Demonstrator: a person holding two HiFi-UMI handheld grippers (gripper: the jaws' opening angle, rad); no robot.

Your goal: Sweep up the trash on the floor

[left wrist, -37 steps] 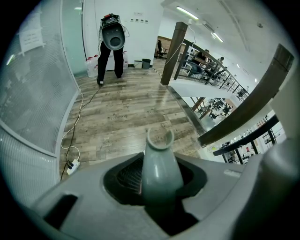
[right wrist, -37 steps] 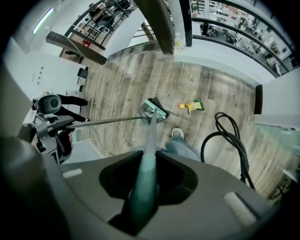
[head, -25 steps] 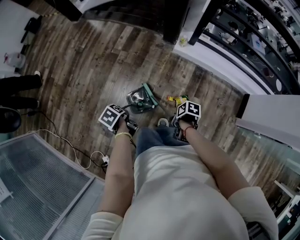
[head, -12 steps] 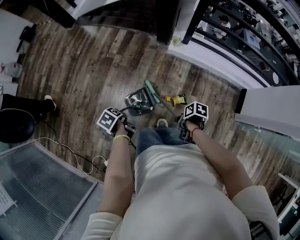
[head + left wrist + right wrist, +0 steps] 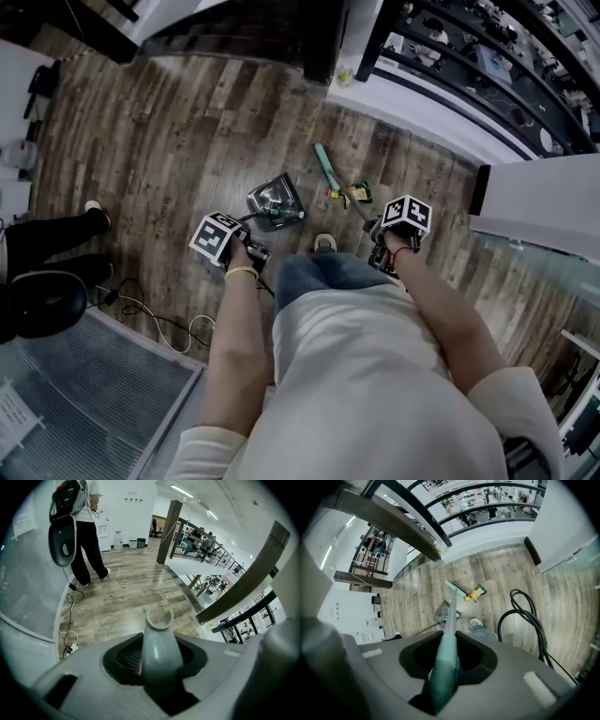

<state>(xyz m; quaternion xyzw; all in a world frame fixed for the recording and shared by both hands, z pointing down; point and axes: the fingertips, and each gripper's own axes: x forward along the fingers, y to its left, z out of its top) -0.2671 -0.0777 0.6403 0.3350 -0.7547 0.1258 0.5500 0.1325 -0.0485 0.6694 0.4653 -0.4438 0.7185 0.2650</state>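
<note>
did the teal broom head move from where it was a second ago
Yes. The teal broom head has swung away from the grey dustpan, up the head view, and now sits just beyond the yellow trash wrappers.

Teal broom (image 5: 325, 164), grey dustpan (image 5: 273, 199), yellow-green wrapper (image 5: 356, 194), brown wood-grain floor (image 5: 169, 122)

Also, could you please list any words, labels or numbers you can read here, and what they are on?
Nothing is legible.
Yellow-green wrapper on the floor: print too small.
Sheet on the glass panel: blurred.
Notices on the far wall: too small.
</note>
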